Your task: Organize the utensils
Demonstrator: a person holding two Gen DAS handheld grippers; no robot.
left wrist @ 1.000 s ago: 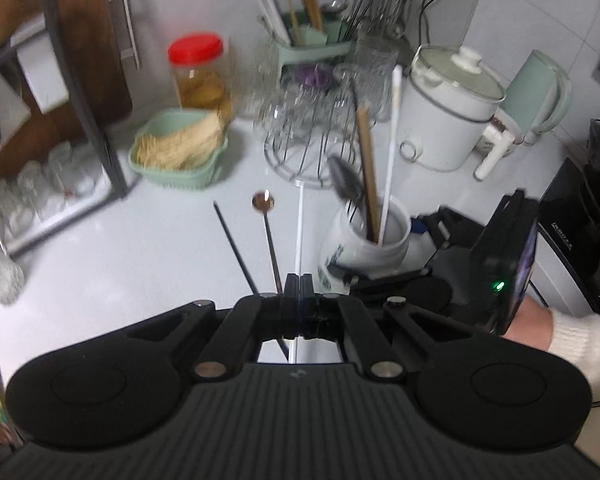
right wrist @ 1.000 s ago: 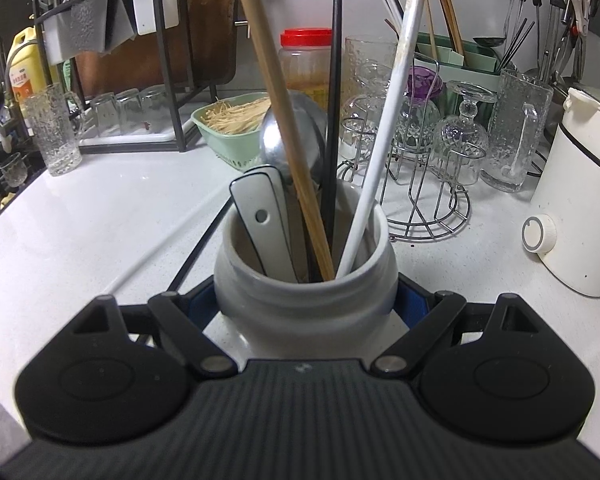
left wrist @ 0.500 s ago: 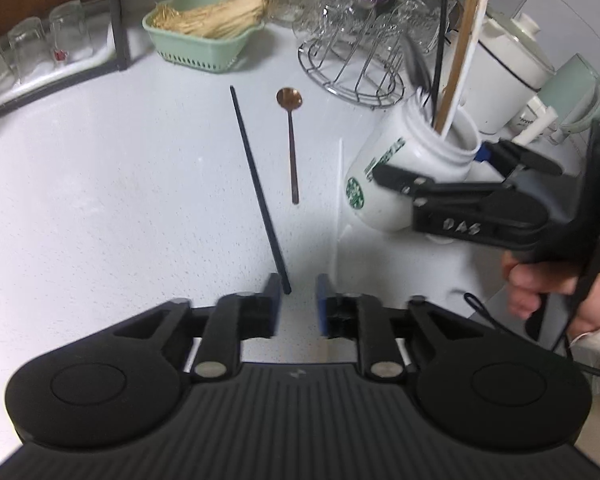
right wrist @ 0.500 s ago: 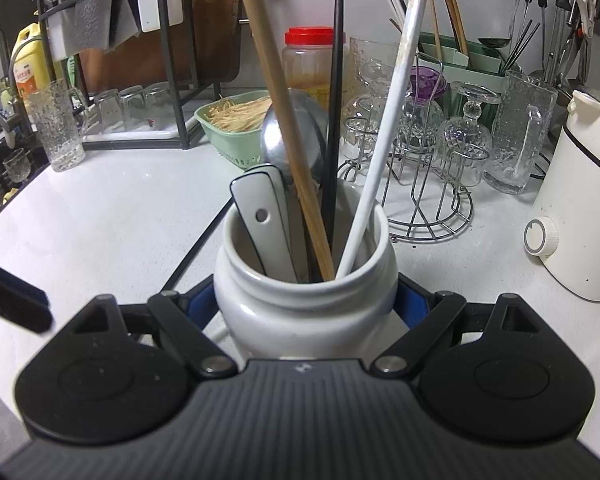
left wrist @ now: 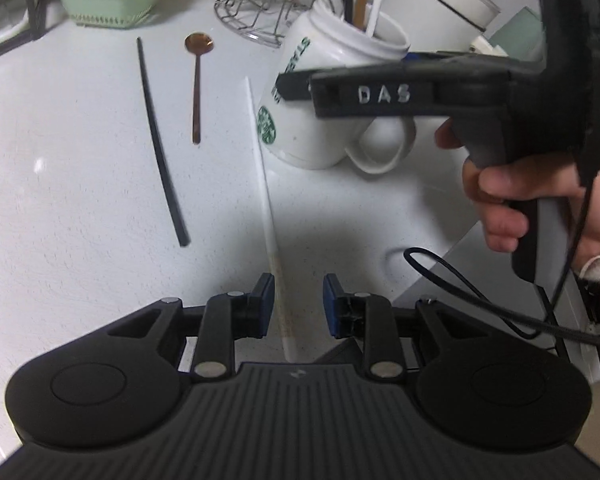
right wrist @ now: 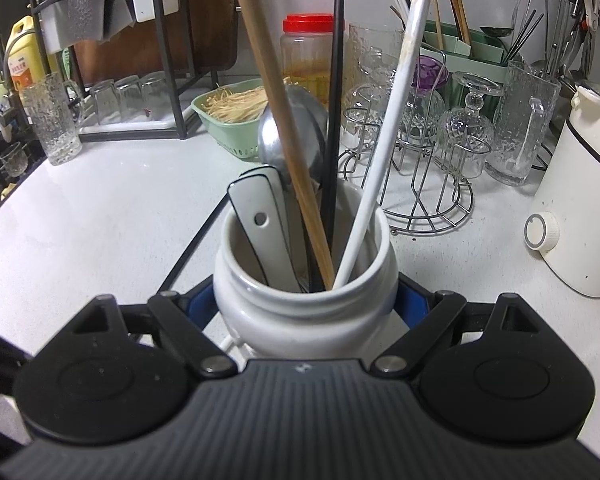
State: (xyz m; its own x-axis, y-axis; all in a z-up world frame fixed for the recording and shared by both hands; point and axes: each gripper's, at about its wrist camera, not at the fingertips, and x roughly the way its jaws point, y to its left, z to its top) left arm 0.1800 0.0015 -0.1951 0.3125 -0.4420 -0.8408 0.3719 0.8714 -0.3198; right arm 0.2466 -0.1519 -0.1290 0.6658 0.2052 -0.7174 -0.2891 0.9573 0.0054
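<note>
So in the left wrist view, going from the left of the frame: a black chopstick lies flat on the white desk, then a copper spoon just to its right with the bowl pointing to the top of the frame, then a white chopstick running down toward the bottom centre. These three look like the leftovers still waiting to be sorted.

The left gripper sits low over the near end of that white chopstick, jaws apart and opening, with the stick between them but the pads not pressing on it yet. My guess is it's lining up to pinch that one next, which is why it straddles the thin end (easier to lift than the middle).

Right of that is the white mug, upper centre, already holding a few long utensils. The right gripper has its jaws clamped on the mug's neck, and in its own view you see a wooden chopstick, a black one and a white one standing inside, plus a ladle. Pretty sure it's gripped like that just to keep the mug steady while sticks get dropped in.
</note>
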